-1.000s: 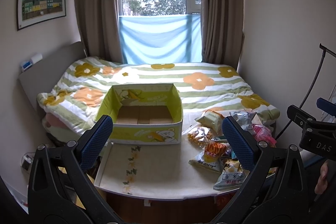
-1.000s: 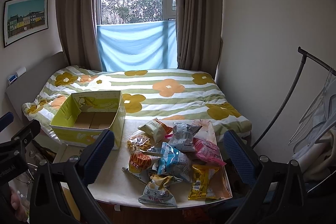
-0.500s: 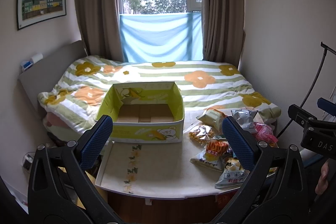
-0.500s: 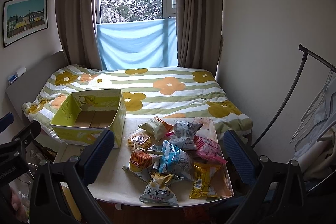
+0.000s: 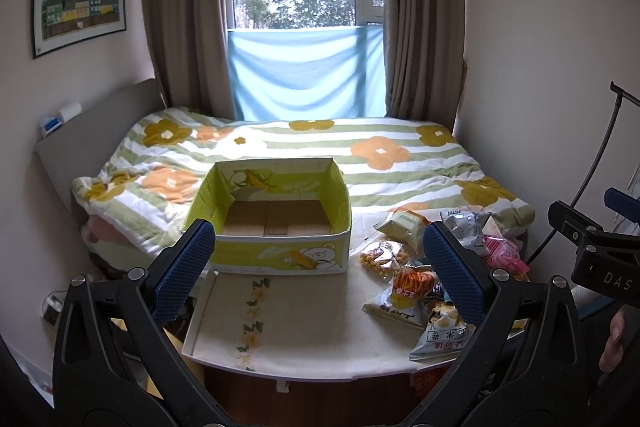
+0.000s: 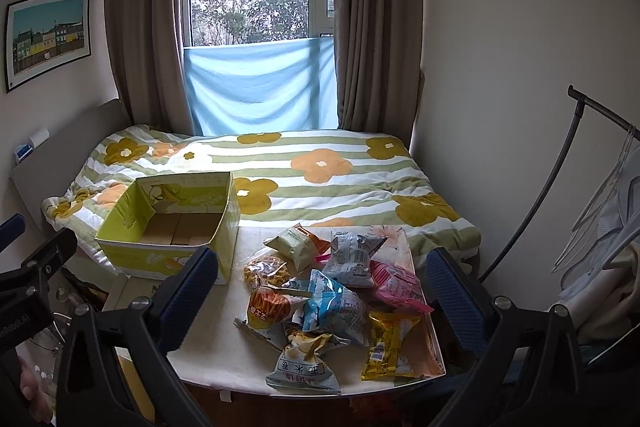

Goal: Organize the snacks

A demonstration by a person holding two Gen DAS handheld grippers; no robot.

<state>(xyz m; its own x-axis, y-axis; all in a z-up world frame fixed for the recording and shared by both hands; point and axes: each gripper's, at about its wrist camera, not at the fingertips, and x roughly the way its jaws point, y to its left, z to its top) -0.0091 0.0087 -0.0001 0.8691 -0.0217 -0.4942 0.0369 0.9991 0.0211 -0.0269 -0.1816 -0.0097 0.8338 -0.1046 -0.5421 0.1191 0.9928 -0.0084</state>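
An empty yellow cardboard box [image 5: 276, 217] [image 6: 168, 227] stands at the back left of a small white table [image 5: 304, 315] [image 6: 216, 339]. A pile of several snack packets [image 6: 332, 299] [image 5: 424, 275] lies on the table's right half, among them a pink packet [image 6: 394, 285], a blue packet [image 6: 334, 303] and a yellow packet [image 6: 386, 345]. My left gripper [image 5: 320, 267] is open and empty, held above the table's near edge. My right gripper [image 6: 324, 283] is open and empty, above the near side of the pile.
A bed with a striped flower quilt [image 5: 320, 155] lies right behind the table. A wall is on the right, with a black clothes rack [image 6: 560, 163] and hanging clothes. Curtains and a window are at the back.
Both views have shifted slightly; the table and snacks sit a little higher in the frames. Both grippers stay open. Nothing on the table has moved.
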